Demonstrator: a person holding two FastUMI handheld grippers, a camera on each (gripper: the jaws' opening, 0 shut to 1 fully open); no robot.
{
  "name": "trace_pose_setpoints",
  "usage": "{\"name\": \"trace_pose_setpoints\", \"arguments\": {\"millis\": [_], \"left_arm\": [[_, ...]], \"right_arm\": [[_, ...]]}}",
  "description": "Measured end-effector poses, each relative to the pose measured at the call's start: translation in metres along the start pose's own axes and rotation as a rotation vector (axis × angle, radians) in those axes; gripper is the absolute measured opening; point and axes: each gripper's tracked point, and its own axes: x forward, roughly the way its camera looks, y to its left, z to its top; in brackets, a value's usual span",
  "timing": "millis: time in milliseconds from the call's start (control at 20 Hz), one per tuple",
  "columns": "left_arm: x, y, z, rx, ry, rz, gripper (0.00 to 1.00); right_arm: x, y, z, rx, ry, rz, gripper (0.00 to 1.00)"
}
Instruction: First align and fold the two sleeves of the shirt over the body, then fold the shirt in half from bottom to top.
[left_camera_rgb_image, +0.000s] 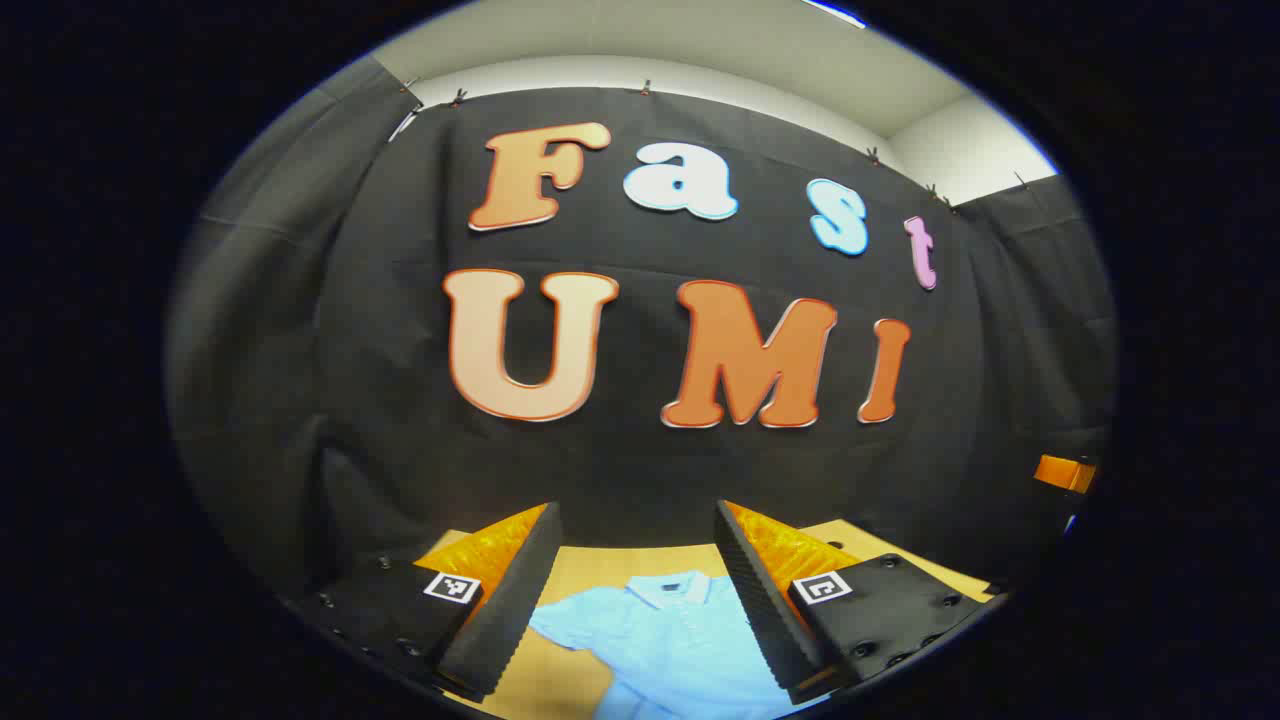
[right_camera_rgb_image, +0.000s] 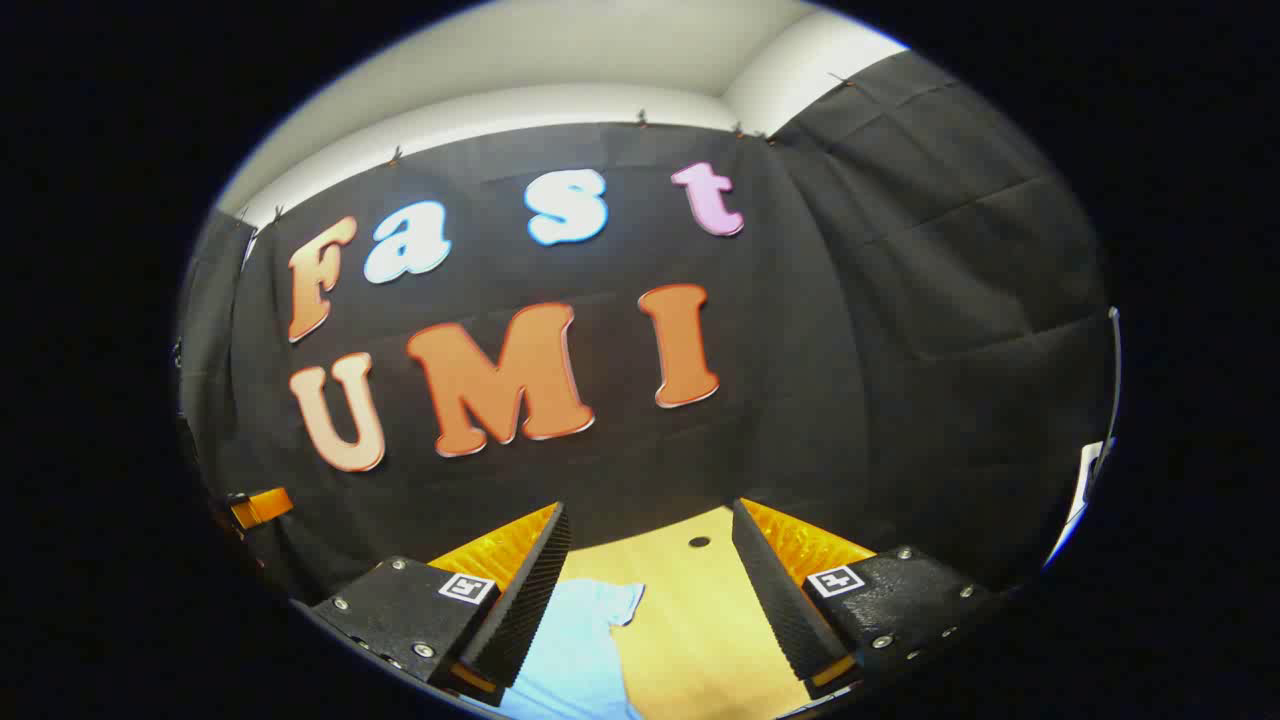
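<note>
Where the left gripper (left_camera_rgb_image: 633, 590) enters the left gripper view, its two fingers stand wide apart with nothing between them, held above the table (left_camera_rgb_image: 640, 562) and touching no object. Between and beyond those fingers lies the light blue shirt (left_camera_rgb_image: 670, 640), spread flat on the wooden table top with its collar toward the black cloth wall (left_camera_rgb_image: 380, 300); one short sleeve extends to the left, just beside the left finger.

As for the right gripper (right_camera_rgb_image: 650, 590), seen in the right gripper view, its fingers are likewise spread wide and hold nothing, also clear of the table (right_camera_rgb_image: 700, 620). The shirt (right_camera_rgb_image: 575, 650) appears at the lower left of that view, one sleeve tip reaching out from beside the left finger onto bare wood. A small dark round hole (right_camera_rgb_image: 699, 542) marks the table surface near the far edge, well apart from the garment. Neither sleeve is folded over the body.
</note>
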Motion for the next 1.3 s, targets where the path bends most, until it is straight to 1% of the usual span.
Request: {"name": "trace_pose_setpoints", "arguments": {"millis": [50, 100, 200, 250, 350, 400, 450, 550, 700, 800, 950, 1150, 1300], "left_arm": [[-0.003, 0.024, -0.002, 0.012, 0.006, 0.03, 0.98], [-0.005, 0.046, 0.001, 0.015, 0.002, 0.065, 0.98], [-0.004, 0.078, 0.005, 0.004, -0.004, 0.125, 1.0], [-0.003, 0.088, 0.001, 0.002, -0.003, 0.143, 0.98], [0.005, 0.101, -0.006, 0.006, 0.015, 0.17, 0.98], [0.01, 0.104, -0.008, 0.004, 0.015, 0.183, 0.98], [0.017, 0.105, -0.007, -0.001, 0.014, 0.193, 0.96], [0.036, 0.099, -0.01, -0.007, 0.015, 0.196, 0.99], [0.071, 0.087, -0.01, -0.002, 0.008, 0.2, 0.98], [0.091, 0.075, -0.01, -0.017, -0.005, 0.197, 0.98], [0.112, 0.065, -0.016, -0.01, -0.002, 0.203, 0.98], [0.131, 0.059, -0.031, -0.035, 0.026, 0.188, 0.98], [0.145, 0.069, -0.032, 0.001, 0.034, 0.167, 0.98]], "right_arm": [[0.0, 0.017, -0.004, -0.015, 0.022, 0.019, 1.0], [0.003, 0.028, -0.006, -0.026, 0.037, 0.024, 0.98], [0.013, 0.045, -0.012, -0.04, 0.068, 0.037, 1.0], [0.017, 0.051, -0.02, -0.041, 0.086, 0.041, 0.98], [0.032, 0.061, -0.028, -0.034, 0.113, 0.057, 1.0], [0.041, 0.063, -0.031, -0.036, 0.123, 0.057, 0.98], [0.05, 0.063, -0.034, -0.04, 0.133, 0.056, 1.0], [0.068, 0.065, -0.036, -0.056, 0.149, 0.056, 1.0], [0.097, 0.056, -0.027, -0.078, 0.145, 0.042, 0.98], [0.115, 0.05, -0.019, -0.075, 0.13, 0.036, 0.98], [0.133, 0.042, -0.016, -0.063, 0.134, 0.027, 0.98], [0.156, 0.041, -0.039, -0.071, 0.218, 0.019, 0.98], [0.181, 0.051, -0.058, -0.094, 0.275, 0.018, 0.98]]}}
